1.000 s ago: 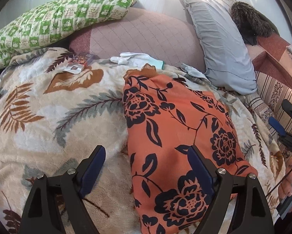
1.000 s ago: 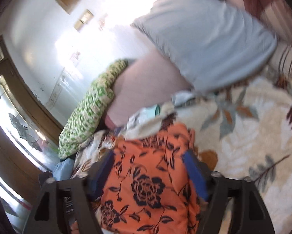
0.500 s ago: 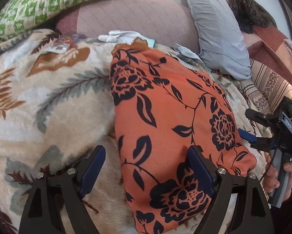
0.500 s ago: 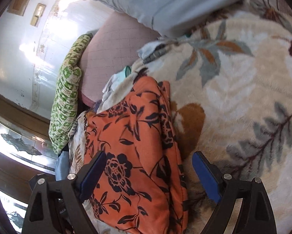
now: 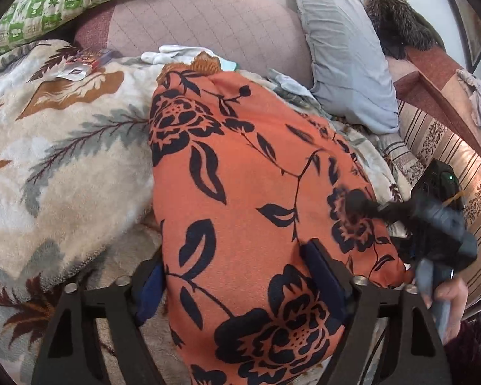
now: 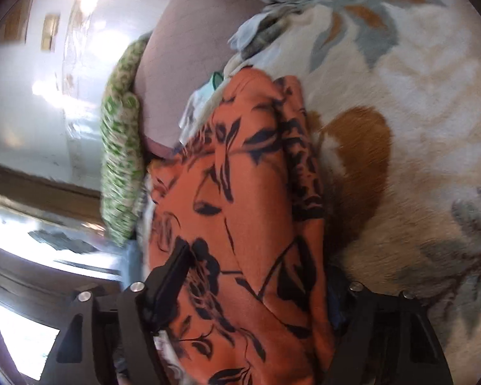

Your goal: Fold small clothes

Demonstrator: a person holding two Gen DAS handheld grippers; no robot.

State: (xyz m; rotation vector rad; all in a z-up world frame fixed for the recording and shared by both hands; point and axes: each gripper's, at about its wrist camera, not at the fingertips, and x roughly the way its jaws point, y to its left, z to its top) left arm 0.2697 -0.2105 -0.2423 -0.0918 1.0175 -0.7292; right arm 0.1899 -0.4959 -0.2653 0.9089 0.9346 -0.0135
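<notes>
While both jaws close astride orange garment (image 5: 247, 192) edges, unpinched, blanket (image 5: 64, 160) bare alongside.

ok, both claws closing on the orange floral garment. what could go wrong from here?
1. The left claw straddles the garment's near edge with the fleece blanket right under it, so it may pinch blanket too.
2. The right claw is closing over stacked folds, so it may catch only some layers.
3. The right wrist view is blurred, so the grab may land off the edge.
</notes>
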